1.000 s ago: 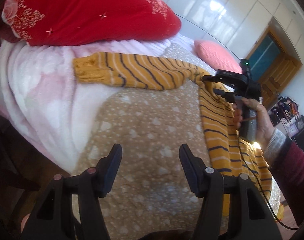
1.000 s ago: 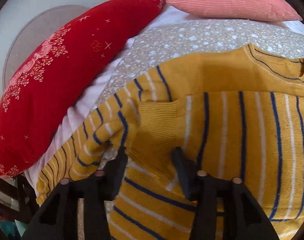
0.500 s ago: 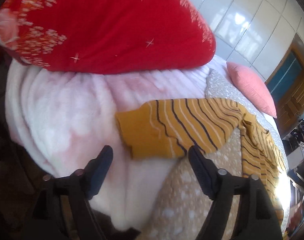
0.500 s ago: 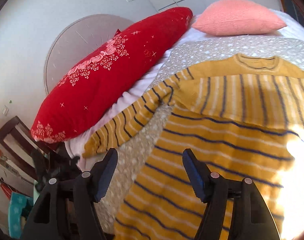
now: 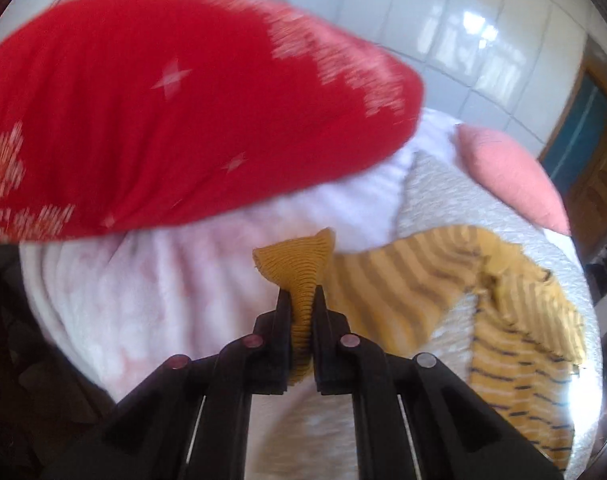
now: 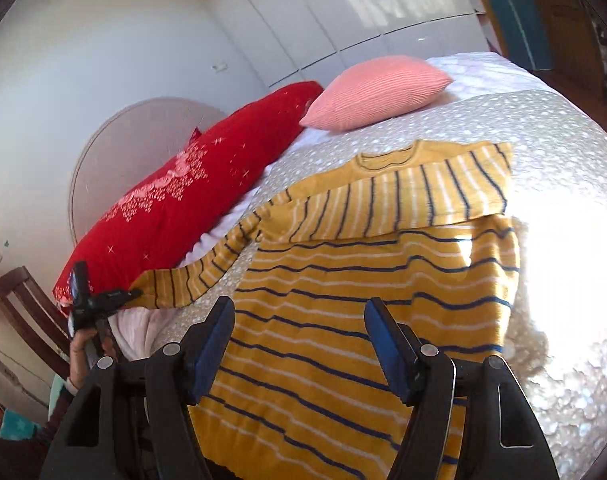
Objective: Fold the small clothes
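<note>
Pinching the soft, floppy sweater (image 6: 363,280) by its cuff (image 5: 299,268), my left gripper (image 5: 301,304) clamped; right gripper (image 6: 299,320) gaping, empty, frame bottom.

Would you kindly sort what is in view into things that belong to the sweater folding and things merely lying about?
Belongs to the job:
yellow striped sweater
sleeve cuff, clamped in the left claw
right claw, open above the sweater

Just lying about:
red pillow
pink cushion
wooden chair
</note>
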{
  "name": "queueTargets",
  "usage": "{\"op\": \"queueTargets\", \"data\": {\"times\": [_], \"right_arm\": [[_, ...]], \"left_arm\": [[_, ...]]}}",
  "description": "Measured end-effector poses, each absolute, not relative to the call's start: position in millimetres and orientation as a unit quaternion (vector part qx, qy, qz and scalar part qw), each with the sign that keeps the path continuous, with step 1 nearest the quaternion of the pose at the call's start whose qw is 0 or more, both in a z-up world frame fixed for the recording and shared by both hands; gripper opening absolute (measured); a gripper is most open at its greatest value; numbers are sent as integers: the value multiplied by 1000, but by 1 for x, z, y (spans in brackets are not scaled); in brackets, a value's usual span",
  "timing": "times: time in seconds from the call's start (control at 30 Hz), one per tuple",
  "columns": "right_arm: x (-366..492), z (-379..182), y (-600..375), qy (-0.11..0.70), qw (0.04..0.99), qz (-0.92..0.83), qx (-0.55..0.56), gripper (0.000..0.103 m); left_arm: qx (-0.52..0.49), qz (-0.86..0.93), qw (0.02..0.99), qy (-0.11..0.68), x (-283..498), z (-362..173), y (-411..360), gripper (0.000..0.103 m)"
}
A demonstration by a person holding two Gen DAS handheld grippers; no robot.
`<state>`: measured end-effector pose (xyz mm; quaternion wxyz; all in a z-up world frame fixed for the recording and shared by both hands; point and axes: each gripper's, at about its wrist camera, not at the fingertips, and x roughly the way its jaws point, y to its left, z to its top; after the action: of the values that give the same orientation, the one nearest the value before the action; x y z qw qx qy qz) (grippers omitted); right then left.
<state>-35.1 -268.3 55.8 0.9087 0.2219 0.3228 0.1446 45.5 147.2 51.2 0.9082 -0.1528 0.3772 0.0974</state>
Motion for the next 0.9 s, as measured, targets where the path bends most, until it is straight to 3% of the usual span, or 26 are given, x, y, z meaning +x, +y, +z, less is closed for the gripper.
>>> {"op": "queueTargets", "data": {"times": [0.13,0.33,0.57,0.73,0.83,0.9], "right_arm": [[-48,40,-293,313,902,140,261,72],[-74,15,-338,301,894,108,314,72],[-105,-1,-393,277,889,59,359,72],[-118,-13,-419,281,883,27,375,72],[-123,-15,-425,284,882,18,375,72],[-121,-12,-426,285,884,18,371,72]], "left_arm": [[-125,22,920,369,77,91,72,8],[-61,-123,919,371,128,119,-109,8],[-19,-236,876,421,170,73,-289,8],[-3,-295,836,463,173,25,-346,14],[-15,-320,825,466,163,28,-346,32],[-21,-327,831,449,152,44,-329,56]]}}
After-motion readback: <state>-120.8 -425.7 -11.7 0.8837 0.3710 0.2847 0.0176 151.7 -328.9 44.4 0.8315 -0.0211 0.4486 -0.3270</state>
